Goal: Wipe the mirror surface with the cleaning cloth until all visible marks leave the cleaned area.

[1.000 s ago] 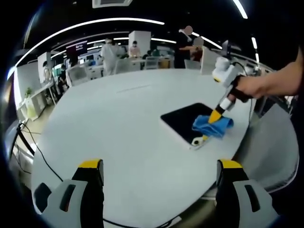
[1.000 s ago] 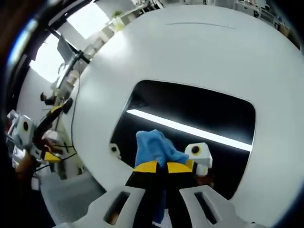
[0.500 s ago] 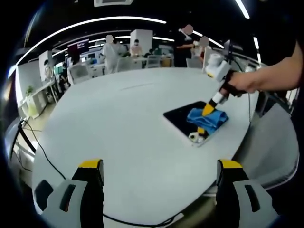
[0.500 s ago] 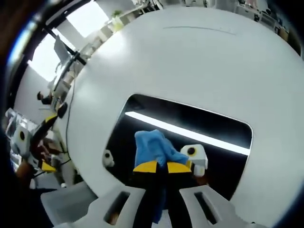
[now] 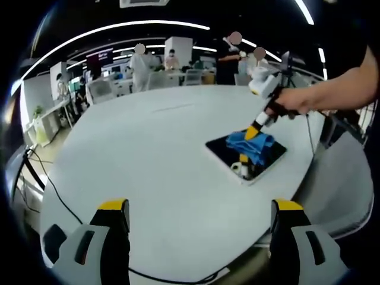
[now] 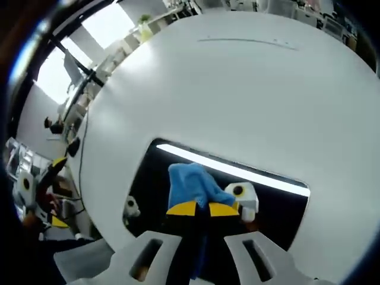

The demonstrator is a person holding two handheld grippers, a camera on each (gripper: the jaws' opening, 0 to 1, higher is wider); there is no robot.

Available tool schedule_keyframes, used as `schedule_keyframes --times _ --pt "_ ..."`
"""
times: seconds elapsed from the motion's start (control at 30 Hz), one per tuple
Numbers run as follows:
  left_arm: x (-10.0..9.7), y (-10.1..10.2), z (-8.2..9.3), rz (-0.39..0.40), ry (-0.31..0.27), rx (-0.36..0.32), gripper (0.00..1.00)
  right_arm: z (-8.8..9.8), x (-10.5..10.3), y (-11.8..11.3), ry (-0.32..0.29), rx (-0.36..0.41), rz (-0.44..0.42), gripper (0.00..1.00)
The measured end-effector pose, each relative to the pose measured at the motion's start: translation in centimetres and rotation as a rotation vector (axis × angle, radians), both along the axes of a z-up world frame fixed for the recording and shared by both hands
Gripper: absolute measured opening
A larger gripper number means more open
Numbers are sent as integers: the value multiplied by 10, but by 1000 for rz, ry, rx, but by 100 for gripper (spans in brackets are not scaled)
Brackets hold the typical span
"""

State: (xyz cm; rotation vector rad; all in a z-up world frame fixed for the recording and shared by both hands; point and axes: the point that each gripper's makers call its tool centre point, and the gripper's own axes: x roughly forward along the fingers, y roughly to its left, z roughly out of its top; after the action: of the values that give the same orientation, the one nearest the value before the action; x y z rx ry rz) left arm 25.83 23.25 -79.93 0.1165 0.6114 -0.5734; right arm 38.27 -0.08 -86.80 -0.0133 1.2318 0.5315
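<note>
Right gripper jaws clenching blue cloth, moved farther across mirror, left gripper jaws released

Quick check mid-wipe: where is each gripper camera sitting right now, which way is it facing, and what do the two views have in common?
Left gripper view: held low at the near edge of the white table, facing across it; its own open jaws rise at the bottom, and the right gripper with a person's hand enters from the right.
Right gripper view: directly above the mirror, looking steeply down; its jaws are closed on the blue cloth.
Shared: table, mirror, cloth.
</note>
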Motion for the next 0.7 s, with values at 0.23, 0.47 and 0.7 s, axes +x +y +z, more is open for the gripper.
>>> schedule_keyframes --times 0.23,0.47,0.7 --pt "0 0 -1 0 7 1 99 0 13 0 -5 4 -9 0" --pt "1 0 -3 2 8 1 99 0 28 1 -27 8 -11 0" --pt "1 1 -4 5 10 0 99 0 38 2 -56 13 -17 0"
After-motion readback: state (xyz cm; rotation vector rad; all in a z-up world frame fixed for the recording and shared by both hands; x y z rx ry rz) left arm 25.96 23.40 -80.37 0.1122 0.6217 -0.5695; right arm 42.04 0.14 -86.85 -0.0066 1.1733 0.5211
